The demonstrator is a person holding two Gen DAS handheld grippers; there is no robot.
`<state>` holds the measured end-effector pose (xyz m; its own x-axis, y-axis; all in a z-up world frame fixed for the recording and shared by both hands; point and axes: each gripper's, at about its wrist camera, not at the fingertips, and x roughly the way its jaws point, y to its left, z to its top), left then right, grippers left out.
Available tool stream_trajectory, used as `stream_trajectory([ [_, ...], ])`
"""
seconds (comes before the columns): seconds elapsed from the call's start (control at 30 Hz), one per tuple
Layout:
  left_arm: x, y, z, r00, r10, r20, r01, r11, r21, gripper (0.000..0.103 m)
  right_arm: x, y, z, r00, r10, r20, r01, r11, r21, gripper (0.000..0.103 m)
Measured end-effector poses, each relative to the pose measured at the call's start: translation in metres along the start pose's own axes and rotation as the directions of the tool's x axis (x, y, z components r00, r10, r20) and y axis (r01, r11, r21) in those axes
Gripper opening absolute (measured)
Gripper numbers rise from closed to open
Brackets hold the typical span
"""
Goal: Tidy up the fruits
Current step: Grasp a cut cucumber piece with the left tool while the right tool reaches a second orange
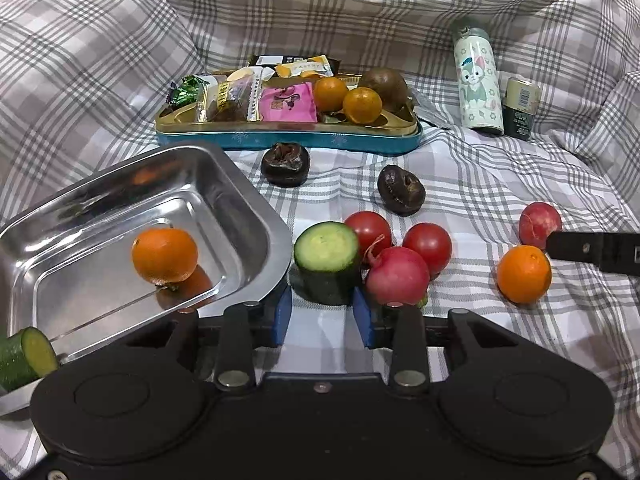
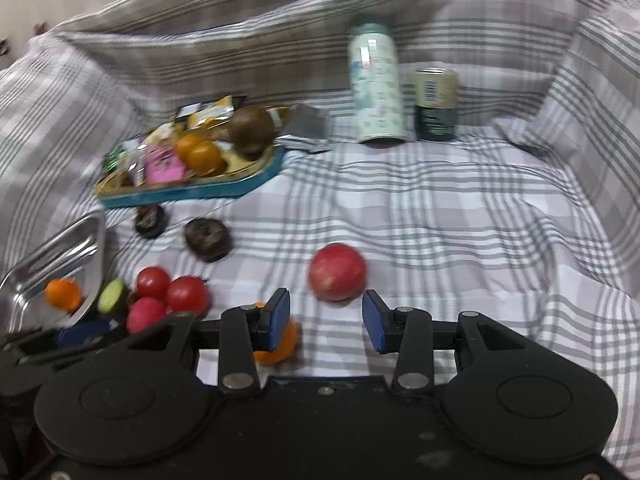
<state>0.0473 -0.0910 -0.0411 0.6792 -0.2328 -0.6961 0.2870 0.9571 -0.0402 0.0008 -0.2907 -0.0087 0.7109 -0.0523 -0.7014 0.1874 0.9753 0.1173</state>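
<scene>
**Q:** Plaid grey-and-white bedding covers the whole surface and rises behind it. What lies on it?

**A:** A steel tray at left holds one small orange. A cucumber piece stands on end just beside the tray's right rim. Touching or nearly touching it are a pink radish and two cherry tomatoes. Two dark water chestnuts lie farther back. A second radish and a second small orange lie to the right.

**Q:** And at the rear?

**A:** A teal tin carries wrapped snacks, two more oranges and a brown round fruit. A cartoon-printed bottle and a small green can stand upright to its right.

**Q:** How do the grippers stand?

**A:** The left gripper is spread partway, its blue pads flanking the cucumber piece; contact cannot be told. The right gripper is likewise spread and grips nothing. In its blurred view the second radish lies just beyond its pads, and the orange is partly hidden under its left finger.
</scene>
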Motion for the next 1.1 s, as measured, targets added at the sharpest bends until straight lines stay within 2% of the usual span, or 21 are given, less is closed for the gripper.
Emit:
stream_trajectory([
  [0.5,0.013,-0.011,0.01,1.0,0.0,0.031,0.0,1.0,-0.011,0.044,0.0,0.005,-0.003,0.998,0.057,-0.018,-0.057,0.998,-0.006,0.043],
  [0.77,0.005,-0.018,0.002,0.997,-0.029,0.07,0.026,0.998,0.049,0.043,-0.004,0.011,-0.007,0.998,0.062,-0.014,-0.063,0.995,-0.071,0.044],
  [0.87,-0.005,-0.031,-0.008,0.993,-0.027,0.111,0.011,0.99,0.142,0.043,-0.006,0.014,-0.009,1.0,0.03,0.008,-0.029,0.995,-0.097,0.044],
  [0.97,-0.012,-0.043,-0.015,0.99,-0.042,0.132,0.015,0.979,0.201,0.043,-0.005,0.01,-0.008,0.999,0.041,-0.003,-0.041,0.995,-0.086,0.044],
  [1.1,-0.015,-0.042,-0.012,0.992,-0.056,0.111,0.037,0.985,0.166,0.043,-0.005,0.01,-0.009,0.999,0.051,-0.006,-0.051,0.994,-0.096,0.044],
])
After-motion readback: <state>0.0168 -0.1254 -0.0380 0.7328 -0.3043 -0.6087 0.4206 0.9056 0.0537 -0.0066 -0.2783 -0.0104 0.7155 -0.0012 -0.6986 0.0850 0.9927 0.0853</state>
